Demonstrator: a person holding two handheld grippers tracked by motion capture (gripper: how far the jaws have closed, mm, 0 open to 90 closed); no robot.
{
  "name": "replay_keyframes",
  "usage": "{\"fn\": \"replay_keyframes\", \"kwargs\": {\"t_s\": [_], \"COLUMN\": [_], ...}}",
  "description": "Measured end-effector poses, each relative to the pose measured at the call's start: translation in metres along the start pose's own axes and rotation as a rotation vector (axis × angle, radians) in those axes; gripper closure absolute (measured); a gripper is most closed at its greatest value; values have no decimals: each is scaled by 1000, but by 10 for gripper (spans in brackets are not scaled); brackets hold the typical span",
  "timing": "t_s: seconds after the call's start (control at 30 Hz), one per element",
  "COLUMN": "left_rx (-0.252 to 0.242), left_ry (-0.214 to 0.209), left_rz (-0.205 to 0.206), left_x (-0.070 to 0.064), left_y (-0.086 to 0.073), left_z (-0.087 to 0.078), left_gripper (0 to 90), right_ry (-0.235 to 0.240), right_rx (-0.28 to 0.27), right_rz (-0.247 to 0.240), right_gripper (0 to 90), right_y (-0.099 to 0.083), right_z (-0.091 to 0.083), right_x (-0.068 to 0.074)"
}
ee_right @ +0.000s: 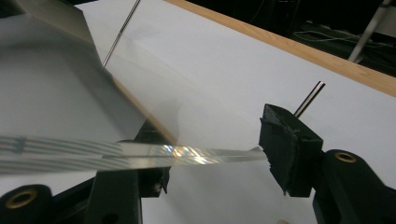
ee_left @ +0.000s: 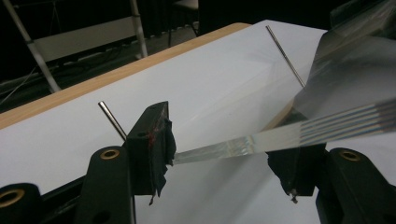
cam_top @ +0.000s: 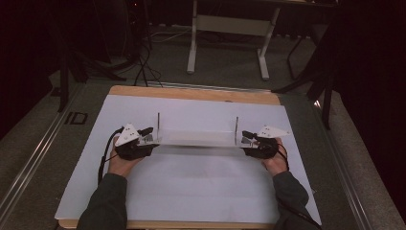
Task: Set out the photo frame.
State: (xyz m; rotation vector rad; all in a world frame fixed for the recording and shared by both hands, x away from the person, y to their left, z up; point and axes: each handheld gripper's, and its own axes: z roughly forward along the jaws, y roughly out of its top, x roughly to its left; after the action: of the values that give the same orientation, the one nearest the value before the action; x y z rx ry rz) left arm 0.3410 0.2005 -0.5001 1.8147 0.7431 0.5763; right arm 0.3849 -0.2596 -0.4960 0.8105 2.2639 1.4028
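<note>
Clear plastic, one long flat sheet [cam_top: 196, 138], hangs between the two grippers above a white sheet [cam_top: 191, 191] that covers a wooden table [cam_top: 191, 92]. One person holds both tools, one in each hand, forearms in dark sleeves.

Left gripper [cam_top: 149, 137] sits at the left end of the clear sheet. In the left gripper view its two black jaws stand apart, one either side of the sheet's edge [ee_left: 280, 135], which runs across the gap between them; the jaw on the left of that view touches the edge at its tip. Whether the far jaw presses on it I cannot tell, as the plastic passes in front of it.

Right gripper [cam_top: 248, 139] sits at the right end. In the right gripper view the edge [ee_right: 140, 156] again spans the gap, meeting the jaw at the right of that view; the other jaw is partly hidden behind the plastic.

Two thin metal rods stand upright, one [cam_top: 158, 123] just beyond the left gripper, one [cam_top: 236, 127] just beyond the right. Each gripper carries one grey three-cornered plate and one cable.

Beyond the table a white frame [cam_top: 230, 33] stands on the floor.
</note>
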Motion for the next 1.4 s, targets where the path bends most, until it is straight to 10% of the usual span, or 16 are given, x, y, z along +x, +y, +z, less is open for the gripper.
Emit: {"fn": "replay_keyframes", "kwargs": {"t_s": [1.4], "left_rx": [-43], "left_ry": [8], "left_rz": [-104], "left_x": [24], "left_y": [24], "left_z": [15], "left_gripper": [451], "right_ry": [-64], "right_rx": [-61], "right_rz": [35], "right_gripper": [531], "right_y": [16], "right_z": [8], "right_x": [-15]}}
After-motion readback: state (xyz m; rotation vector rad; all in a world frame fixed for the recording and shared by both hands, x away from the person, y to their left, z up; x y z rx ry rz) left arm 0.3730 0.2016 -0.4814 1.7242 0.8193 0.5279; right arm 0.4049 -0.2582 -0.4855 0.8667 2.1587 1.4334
